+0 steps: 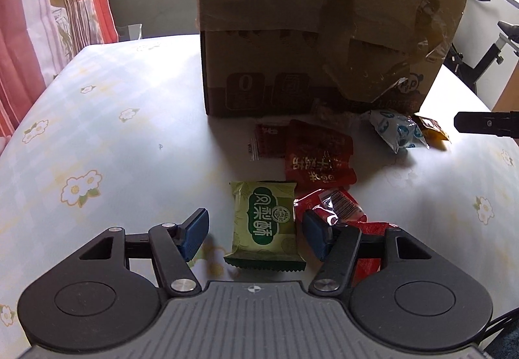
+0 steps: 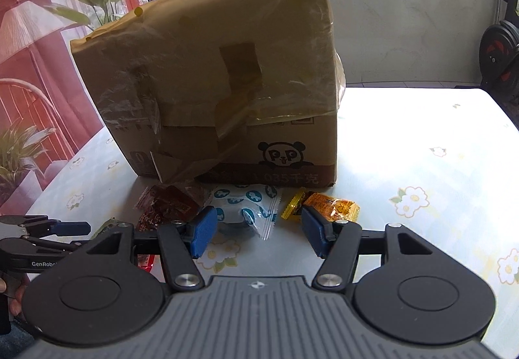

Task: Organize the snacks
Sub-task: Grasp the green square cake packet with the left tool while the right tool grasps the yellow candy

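Green snack packet (image 1: 265,227) — before cardboard box (image 1: 324,28)

Harsh window glare on the tablecloth (image 2: 421,132), shadowed foreground, fisheye-bent edges.

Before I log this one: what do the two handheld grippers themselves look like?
The left gripper and right gripper match: black linkage arms with silver pivot screws, blue rectangular finger pads, round black housings and a grey ribbed centre plate. White "GenRobo…" lettering shows on the left one in the right wrist view.
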